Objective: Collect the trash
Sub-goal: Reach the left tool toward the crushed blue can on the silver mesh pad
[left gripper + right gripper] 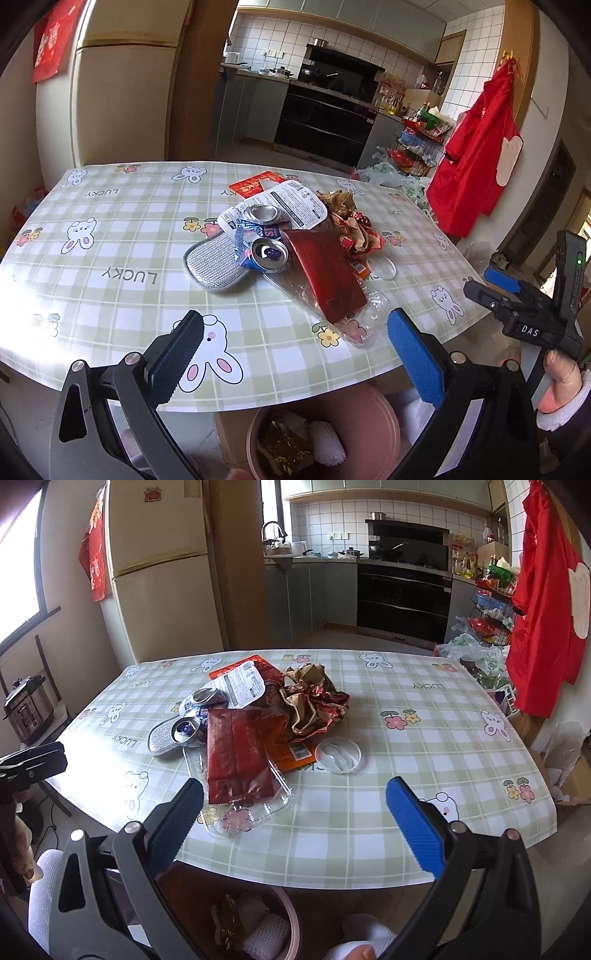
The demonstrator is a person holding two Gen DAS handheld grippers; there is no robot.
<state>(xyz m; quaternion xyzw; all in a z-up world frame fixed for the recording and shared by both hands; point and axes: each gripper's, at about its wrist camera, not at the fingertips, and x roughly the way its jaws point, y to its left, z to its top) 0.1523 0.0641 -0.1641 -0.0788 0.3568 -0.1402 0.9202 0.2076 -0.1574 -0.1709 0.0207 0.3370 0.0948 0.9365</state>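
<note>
Trash sits heaped mid-bench: silver mesh pad (162,740), crushed blue drink can (186,729), dark red foil pouch (236,757) on a clear plastic tray (236,812), crumpled gold wrapper (310,701). Left gripper (295,339) and right gripper (295,808) hover with jaws wide, empty. Best take the near pouch first, pinching its edge, then drop it into the pink bin (369,413) below.

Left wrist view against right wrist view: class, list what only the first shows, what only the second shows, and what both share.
Only the left wrist view shows the right gripper from outside, held in a hand.

Only the right wrist view shows the pressure cooker and the window at far left.

Both share the table, the dark red packet, the open blue can, the clear tray, the pink bin below the table edge, and open jaws holding nothing.
</note>
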